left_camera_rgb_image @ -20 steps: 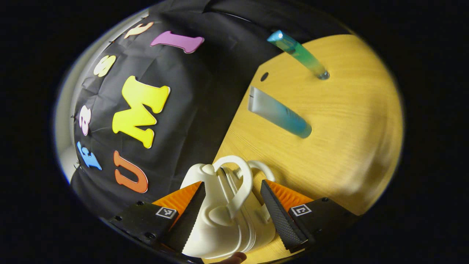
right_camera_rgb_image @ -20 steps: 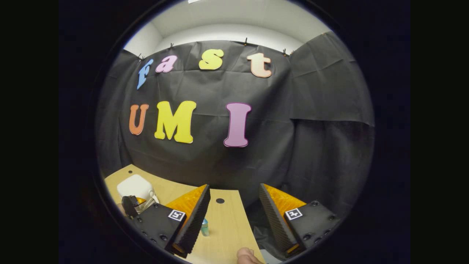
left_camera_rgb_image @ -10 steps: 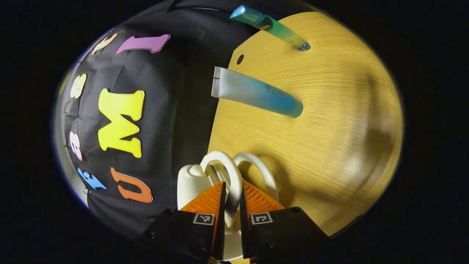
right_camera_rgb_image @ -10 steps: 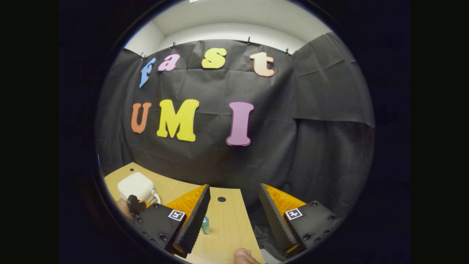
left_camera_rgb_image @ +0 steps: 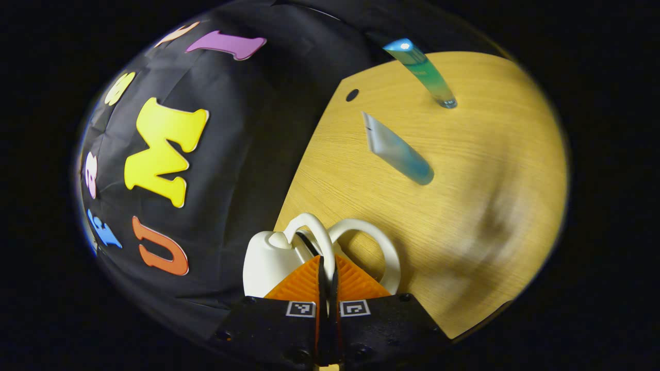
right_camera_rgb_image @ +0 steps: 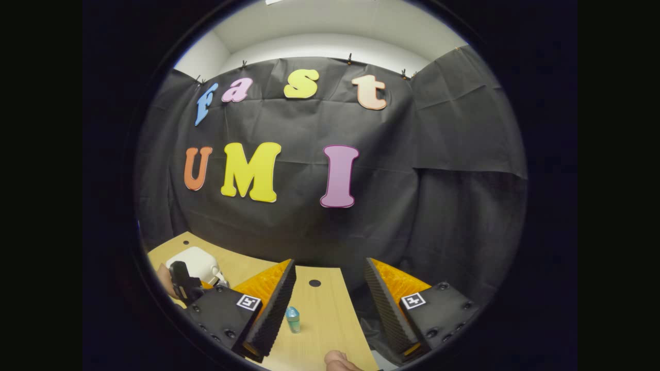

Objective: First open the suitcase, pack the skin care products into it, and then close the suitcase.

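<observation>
A small white suitcase (left_camera_rgb_image: 265,263) stands at the table's edge near the black wall, with two loop handles on top. My left gripper (left_camera_rgb_image: 327,268) is shut on the nearer handle (left_camera_rgb_image: 309,229); the other handle (left_camera_rgb_image: 384,245) arcs free to its right. Farther off on the table stand a white-to-blue tube (left_camera_rgb_image: 397,149) and a green-blue tube (left_camera_rgb_image: 423,72). In the right gripper view my right gripper (right_camera_rgb_image: 330,293) hangs open over the table's far edge, holding nothing. There the suitcase (right_camera_rgb_image: 198,260) lies at far left with the left gripper (right_camera_rgb_image: 181,281) at it, and a tube (right_camera_rgb_image: 293,318) stands beside my left finger.
The wooden table (left_camera_rgb_image: 464,180) has a small round hole (left_camera_rgb_image: 352,95) near its back edge. The black cloth wall (right_camera_rgb_image: 330,221) rises right behind it. A thumb (right_camera_rgb_image: 337,360) shows at the bottom of the right gripper view.
My left gripper went from wide open around the suitcase handle to shut on it, and its view has tilted. The right gripper has stayed open and hardly moved.
</observation>
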A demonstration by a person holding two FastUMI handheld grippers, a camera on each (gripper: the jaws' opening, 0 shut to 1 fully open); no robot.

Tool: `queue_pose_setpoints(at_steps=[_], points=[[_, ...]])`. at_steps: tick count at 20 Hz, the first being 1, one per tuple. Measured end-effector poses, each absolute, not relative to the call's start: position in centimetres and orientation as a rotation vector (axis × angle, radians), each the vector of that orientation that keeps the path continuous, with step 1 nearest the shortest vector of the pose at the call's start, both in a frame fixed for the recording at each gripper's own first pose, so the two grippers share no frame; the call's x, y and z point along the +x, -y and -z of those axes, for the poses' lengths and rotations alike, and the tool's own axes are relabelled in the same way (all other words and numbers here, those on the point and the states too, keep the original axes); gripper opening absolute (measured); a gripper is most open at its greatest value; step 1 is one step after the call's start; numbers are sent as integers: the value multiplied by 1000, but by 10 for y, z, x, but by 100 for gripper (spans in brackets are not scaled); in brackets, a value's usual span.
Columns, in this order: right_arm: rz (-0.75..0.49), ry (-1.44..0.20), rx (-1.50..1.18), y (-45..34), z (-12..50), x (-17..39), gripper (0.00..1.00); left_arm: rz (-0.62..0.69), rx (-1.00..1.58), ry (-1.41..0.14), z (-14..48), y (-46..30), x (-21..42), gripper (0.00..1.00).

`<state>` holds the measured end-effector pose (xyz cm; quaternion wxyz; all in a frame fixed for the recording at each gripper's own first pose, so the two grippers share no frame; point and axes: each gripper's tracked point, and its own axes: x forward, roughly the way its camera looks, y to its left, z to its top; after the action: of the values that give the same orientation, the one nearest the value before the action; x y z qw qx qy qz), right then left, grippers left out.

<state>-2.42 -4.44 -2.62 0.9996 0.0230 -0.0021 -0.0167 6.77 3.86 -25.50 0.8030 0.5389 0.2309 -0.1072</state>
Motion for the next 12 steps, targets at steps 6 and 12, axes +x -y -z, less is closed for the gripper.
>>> queue_pose_setpoints(at_steps=[6,12], points=[[10,21,66,19,18,-17,80,86,1040,-379,155,-83,64,3],[-27,5,49,-22,18,-6,80,-30,817,-348,92,-164,68,3]])
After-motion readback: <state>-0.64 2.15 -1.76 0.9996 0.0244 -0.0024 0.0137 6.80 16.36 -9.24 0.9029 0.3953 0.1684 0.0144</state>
